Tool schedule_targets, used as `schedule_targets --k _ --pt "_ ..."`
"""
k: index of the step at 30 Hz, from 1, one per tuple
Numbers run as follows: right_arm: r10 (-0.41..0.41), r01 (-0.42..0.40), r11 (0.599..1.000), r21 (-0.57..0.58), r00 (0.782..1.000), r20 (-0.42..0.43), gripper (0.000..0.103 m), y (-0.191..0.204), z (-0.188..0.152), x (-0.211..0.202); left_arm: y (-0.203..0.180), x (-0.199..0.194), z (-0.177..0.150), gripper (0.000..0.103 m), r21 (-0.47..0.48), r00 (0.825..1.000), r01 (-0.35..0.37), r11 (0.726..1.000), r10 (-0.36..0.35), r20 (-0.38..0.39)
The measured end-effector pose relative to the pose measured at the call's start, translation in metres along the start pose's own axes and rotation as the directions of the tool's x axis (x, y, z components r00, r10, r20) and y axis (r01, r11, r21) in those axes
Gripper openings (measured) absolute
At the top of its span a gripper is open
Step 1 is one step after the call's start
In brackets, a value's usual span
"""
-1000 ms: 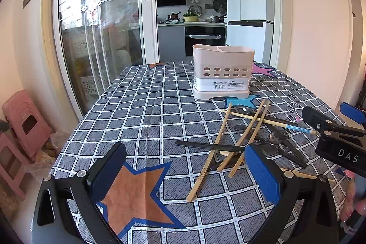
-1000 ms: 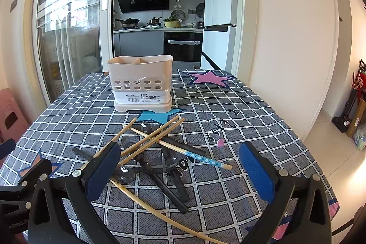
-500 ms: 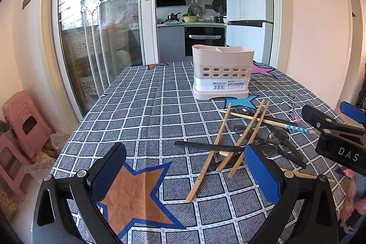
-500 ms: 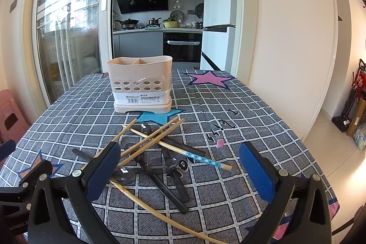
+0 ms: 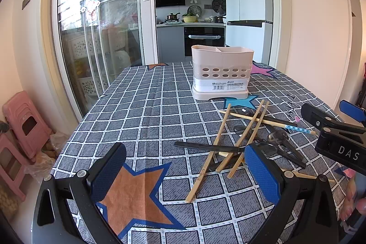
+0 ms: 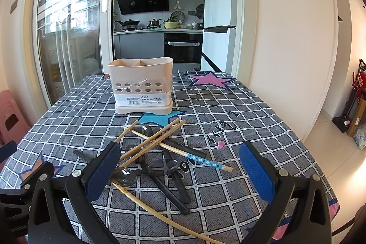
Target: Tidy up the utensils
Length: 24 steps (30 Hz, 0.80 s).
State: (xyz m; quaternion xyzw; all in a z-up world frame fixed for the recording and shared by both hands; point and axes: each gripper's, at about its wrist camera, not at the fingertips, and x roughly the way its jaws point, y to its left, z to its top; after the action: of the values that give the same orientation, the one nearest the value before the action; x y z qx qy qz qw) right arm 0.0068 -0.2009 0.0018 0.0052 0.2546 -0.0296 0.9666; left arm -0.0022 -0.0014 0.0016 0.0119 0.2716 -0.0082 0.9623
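Utensils heaped mid-table, holder behind, right table edge near

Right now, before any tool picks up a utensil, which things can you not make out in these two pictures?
- Inside of the beige plastic utensil holder: both views, hidden by its own wall.
- Printed label on the holder: too small to read.
- Long bamboo chopstick: right view, near end cut off by the bottom edge.
- Number of black plastic spoons: they overlap under the chopsticks.
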Motion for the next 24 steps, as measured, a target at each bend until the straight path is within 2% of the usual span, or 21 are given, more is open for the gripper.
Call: schedule_targets --k 24 --pt "0.003 -0.003 1.000 0.001 1.000 0.000 0.103 -0.0004 0.0003 0.0001 -0.0003 -0.0005 0.0006 0.103 -0.001 1.000 0.000 1.000 0.000 0.000"
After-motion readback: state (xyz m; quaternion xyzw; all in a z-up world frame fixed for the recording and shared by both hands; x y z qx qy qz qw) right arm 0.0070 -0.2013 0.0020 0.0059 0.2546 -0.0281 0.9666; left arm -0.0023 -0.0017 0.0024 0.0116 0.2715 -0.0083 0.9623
